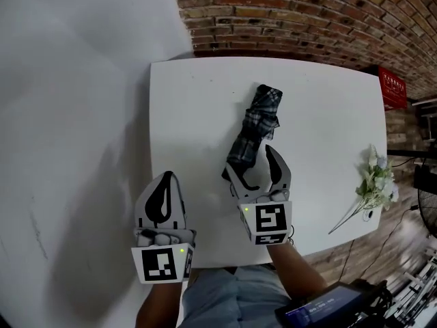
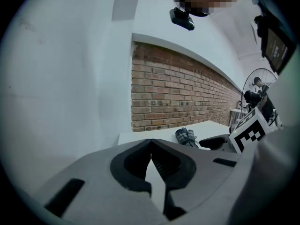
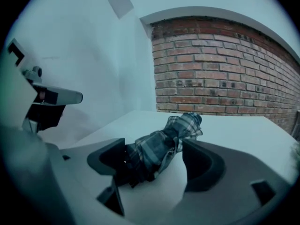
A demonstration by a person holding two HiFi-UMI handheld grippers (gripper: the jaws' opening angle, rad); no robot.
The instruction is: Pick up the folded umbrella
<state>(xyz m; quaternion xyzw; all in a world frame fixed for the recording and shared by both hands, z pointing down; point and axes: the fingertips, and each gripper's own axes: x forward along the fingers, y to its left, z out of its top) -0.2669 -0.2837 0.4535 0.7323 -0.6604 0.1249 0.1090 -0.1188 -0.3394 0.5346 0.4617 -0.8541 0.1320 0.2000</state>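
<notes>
Surface: white rectangular tabletop [image 1: 328, 108], its far edge close to a red brick wall [image 1: 307, 12]; a plain white wall [image 2: 70, 78] adjoins the brick.
Right jaws: spread wide and clamping nothing; the near end of the umbrella lies between them on the tabletop.
Right jaws, contact: the fabric lies close against one jaw's inner face, though actual contact cannot be confirmed; the other jaw stands clear of it.
Right gripper [image 1: 254, 166]: grey, angled down over the near half of the tabletop, marker cube toward the person.
Folded umbrella [image 1: 254, 125]: dark plaid fabric in grey, blue and white, bundled loosely, lying flat near the middle of the tabletop, its length running from the right jaws toward the brick wall.
Left jaws: closed tip to tip, nothing between them.
Left gripper [image 1: 166, 178]: grey, over the tabletop's near left corner, well apart from the umbrella.
Flower sprig [image 1: 374, 183]: white artificial blooms on a thin stem, lying at the tabletop's right edge.
</notes>
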